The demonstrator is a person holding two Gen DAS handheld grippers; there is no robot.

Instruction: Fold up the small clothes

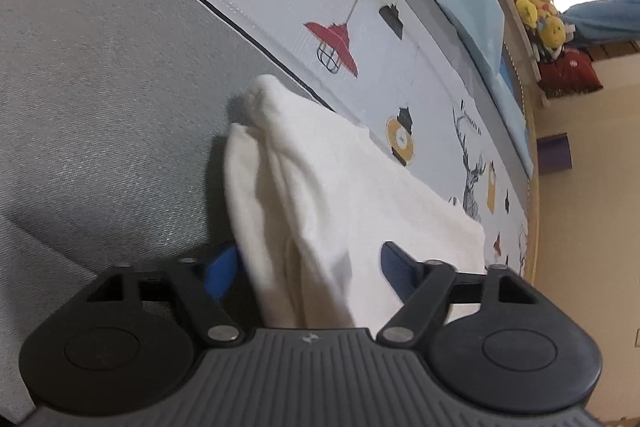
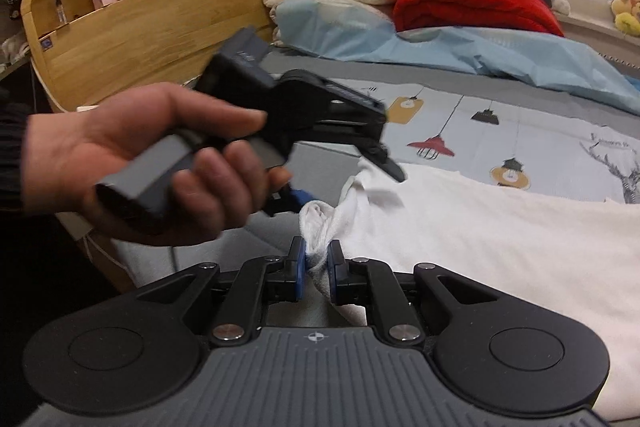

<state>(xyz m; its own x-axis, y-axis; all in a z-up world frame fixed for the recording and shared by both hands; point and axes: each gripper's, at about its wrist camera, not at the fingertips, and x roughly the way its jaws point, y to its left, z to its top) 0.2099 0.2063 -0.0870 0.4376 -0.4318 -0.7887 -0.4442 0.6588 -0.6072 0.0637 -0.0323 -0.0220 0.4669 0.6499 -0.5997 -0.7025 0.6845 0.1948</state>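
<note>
Garment: the white garment (image 2: pixel 500 247) lies spread on the bed's printed sheet (image 2: pixel 532 131), one bunched corner lifted toward me at the near edge.
Right gripper: my right gripper (image 2: pixel 318 269) is clamped nearly closed on that bunched corner, the blue pads (image 2: pixel 298 267) pinching the cloth from both sides.
Why held so: I judge that a pinned corner gives me one fixed end, so the fold can be carried over without the fabric slipping.
Left gripper: my left gripper (image 1: pixel 308 267) stands partly open astride a raised ridge of the white cloth; its pads (image 1: pixel 390 261) sit either side and do not seem to press it yet.
Why placed so: I judge it is lined up to take a second hold near the first, so that both corners can travel together.
Left hand pose: my left hand (image 2: pixel 160 163) wraps the grey handle, palm up, the tool angled down at the fabric.
Right hand pose: out of view behind its camera; the tool tilts gently down.
</note>
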